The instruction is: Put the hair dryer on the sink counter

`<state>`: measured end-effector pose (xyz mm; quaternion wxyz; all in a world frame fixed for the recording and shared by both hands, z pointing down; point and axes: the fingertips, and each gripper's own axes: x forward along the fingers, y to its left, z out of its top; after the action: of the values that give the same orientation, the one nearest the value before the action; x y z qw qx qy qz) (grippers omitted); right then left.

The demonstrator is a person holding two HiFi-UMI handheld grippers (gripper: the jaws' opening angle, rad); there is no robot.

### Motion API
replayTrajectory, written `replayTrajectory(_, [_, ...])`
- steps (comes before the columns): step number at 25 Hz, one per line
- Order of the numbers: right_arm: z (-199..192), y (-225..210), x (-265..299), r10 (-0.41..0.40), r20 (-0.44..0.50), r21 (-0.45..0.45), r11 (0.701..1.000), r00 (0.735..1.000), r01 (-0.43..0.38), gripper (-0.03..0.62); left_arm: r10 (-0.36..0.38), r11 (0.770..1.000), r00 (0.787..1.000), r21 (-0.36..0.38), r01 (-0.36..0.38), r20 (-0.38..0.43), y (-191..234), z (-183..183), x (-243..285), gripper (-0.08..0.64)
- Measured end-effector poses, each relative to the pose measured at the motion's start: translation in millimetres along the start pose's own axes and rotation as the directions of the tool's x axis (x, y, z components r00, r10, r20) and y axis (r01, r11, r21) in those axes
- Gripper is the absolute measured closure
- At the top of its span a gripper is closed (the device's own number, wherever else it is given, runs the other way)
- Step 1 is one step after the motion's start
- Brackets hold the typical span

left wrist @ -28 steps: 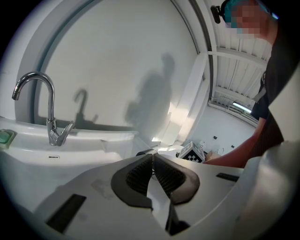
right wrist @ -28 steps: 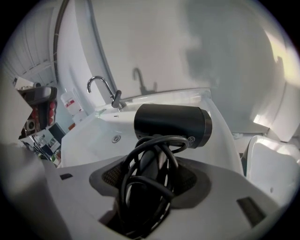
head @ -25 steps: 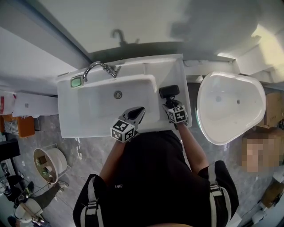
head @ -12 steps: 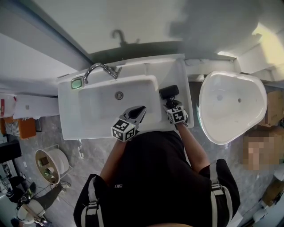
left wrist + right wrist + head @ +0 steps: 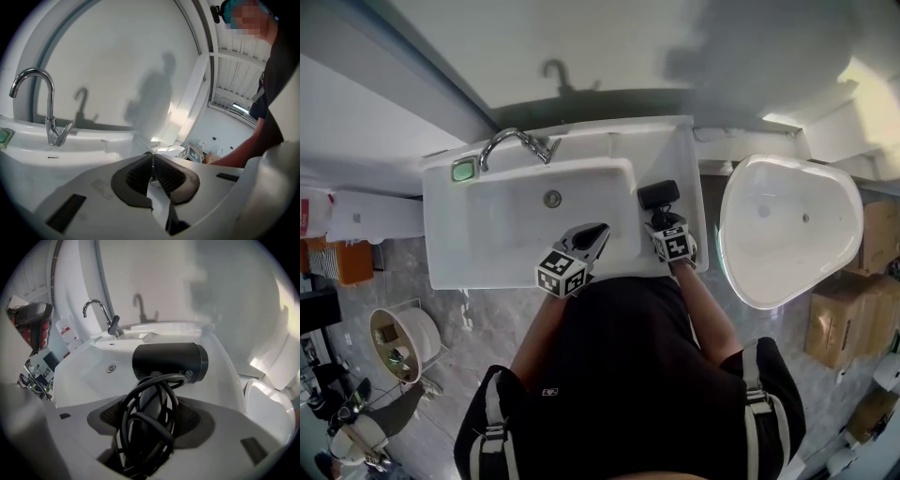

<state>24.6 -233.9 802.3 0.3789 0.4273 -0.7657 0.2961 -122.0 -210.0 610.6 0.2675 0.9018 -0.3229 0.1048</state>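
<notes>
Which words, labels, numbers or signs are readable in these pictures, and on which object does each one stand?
No text can be read clearly in any view.
Hair dryer: small pale print and a round crossed-out sign near the barrel's rim, too small to read.
White container with red label: print blurred, unreadable.

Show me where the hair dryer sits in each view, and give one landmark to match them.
Head view: hair dryer on the counter right of the basin, ahead of the right hand-held gripper.
Left gripper view: not in it.
Right gripper view: hair dryer at centre, handle and cord between its opening jaws.
Shared landmark: the faucet.
</notes>
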Motion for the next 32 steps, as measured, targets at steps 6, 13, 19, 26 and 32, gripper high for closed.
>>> replayTrajectory(6, [2.3,1.7,-16.1,-0.003,0.056,0.008,1.0,0.998,0.003,0.238,0.021,1.0,1.0,0.011,-0.021,0.005,-4.2,1.9,-0.1,0.537])
replayTrajectory(13, [12.8,-2.8,-45.7,0.002,0.142,0.005,1.0,0.99,-0.003,0.237,0.044,0.999,0.999,0.017,-0.044,0.015,-18.6,9.0,3.1,0.537])
replayTrajectory(19, [17.4,-10.8,-88.0,0.02,0.233,0.008,1.0,0.972,-0.022,0.239,0.041,0.999,0.999,0.018,-0.042,0.022,-40.3,8.5,11.7,0.537])
replayTrajectory(26, [5.7,-26.1,-143.2,0.017,0.355,-0.002,1.0,0.935,-0.018,0.525,0.023,0.999,1.0,0.028,-0.023,0.019,-78.2,-0.1,22.4,0.537])
replayTrajectory(32, [-5.2,-12.8,-179.9,0.157,0.417,-0.082,0.987,0.895,-0.135,0.534,0.025,0.999,1.0,0.039,-0.025,0.015,-104.3,-7.3,24.7,0.537])
